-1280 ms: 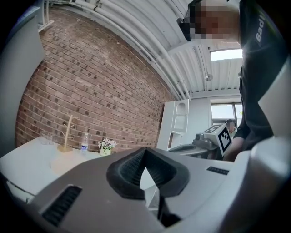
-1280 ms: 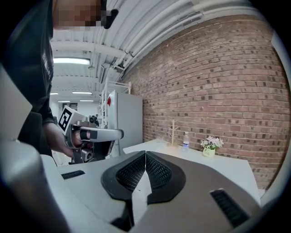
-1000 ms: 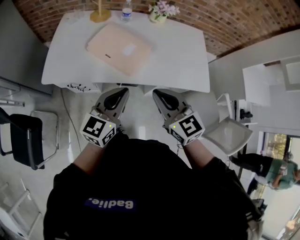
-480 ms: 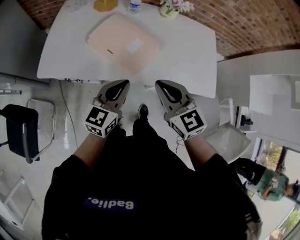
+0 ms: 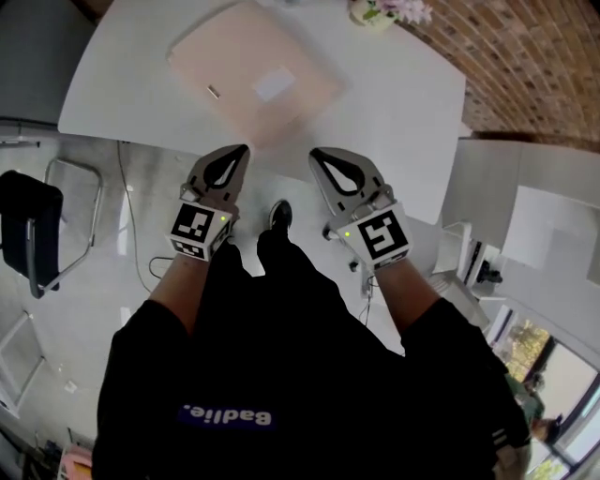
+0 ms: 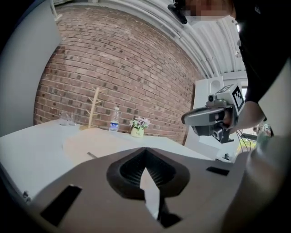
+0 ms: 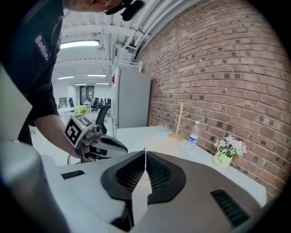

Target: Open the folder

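A peach folder (image 5: pixel 253 75) lies closed on the white table (image 5: pixel 394 103), with a white label on its cover. It also shows flat in the left gripper view (image 6: pixel 97 142) and in the right gripper view (image 7: pixel 160 144). My left gripper (image 5: pixel 242 148) hangs just short of the table's near edge, below the folder. Its jaws meet at the tips with nothing between them (image 6: pixel 145 148). My right gripper (image 5: pixel 316 152) is beside it, a little to the right, also shut and empty (image 7: pixel 145 150). Neither touches the folder.
At the table's far edge, against a brick wall, stand a flower pot (image 5: pixel 384 11), a water bottle (image 6: pixel 114 125), a wooden stand (image 6: pixel 93 111) and glasses (image 6: pixel 68 119). A black chair (image 5: pixel 33 239) stands on the floor at the left, white furniture (image 5: pixel 525 216) at the right.
Both grippers have sunk and come forward to the table's near edge. In the head view the table has slid upward, so the bottle and the wooden stand have left the picture.
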